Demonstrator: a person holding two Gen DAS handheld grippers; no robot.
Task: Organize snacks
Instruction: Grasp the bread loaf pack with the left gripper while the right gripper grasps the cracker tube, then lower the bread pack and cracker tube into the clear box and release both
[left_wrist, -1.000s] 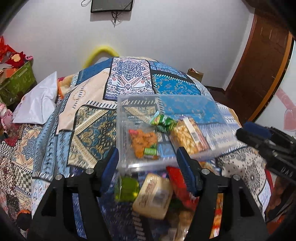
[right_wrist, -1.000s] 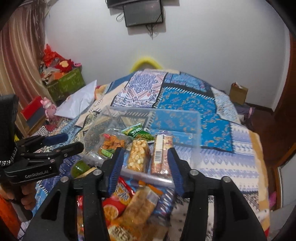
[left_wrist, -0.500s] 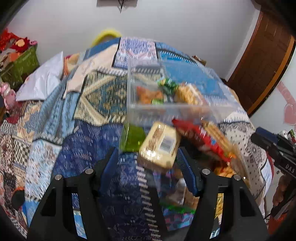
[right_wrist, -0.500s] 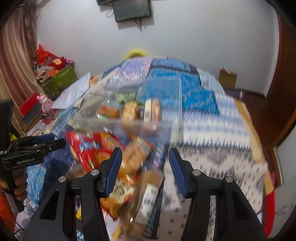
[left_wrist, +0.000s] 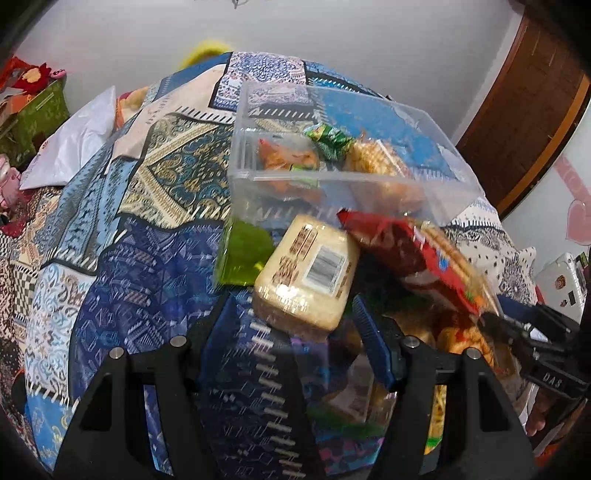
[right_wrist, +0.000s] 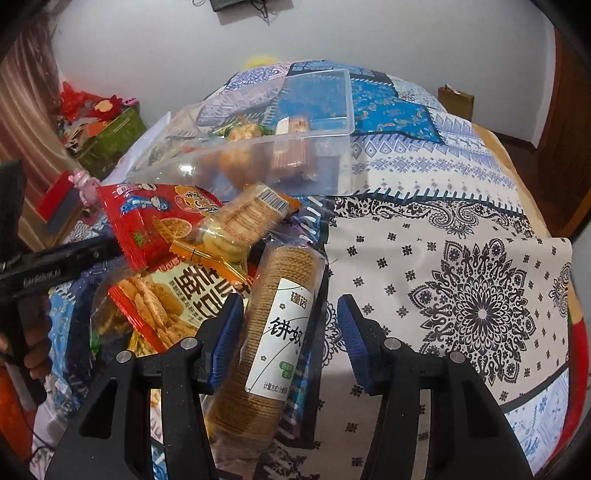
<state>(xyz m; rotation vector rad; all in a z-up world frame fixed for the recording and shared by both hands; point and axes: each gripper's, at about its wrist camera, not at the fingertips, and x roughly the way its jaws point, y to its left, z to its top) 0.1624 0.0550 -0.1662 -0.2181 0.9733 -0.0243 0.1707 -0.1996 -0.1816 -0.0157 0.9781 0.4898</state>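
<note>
Snacks lie heaped on the bed before a clear bin (left_wrist: 332, 184). From the left wrist, our left claw (left_wrist: 291, 332) gapes over a soft pale pack (left_wrist: 306, 273). From the right wrist, our right claw (right_wrist: 288, 336) gapes astride a brittle cracker sleeve (right_wrist: 273, 332); we judge mid-sleeve safest.

Left gripper (left_wrist: 291, 332): black arms, blue ribbed pads, silver screws; right gripper (right_wrist: 290, 328) alike; white lettering on the bodies.
</note>
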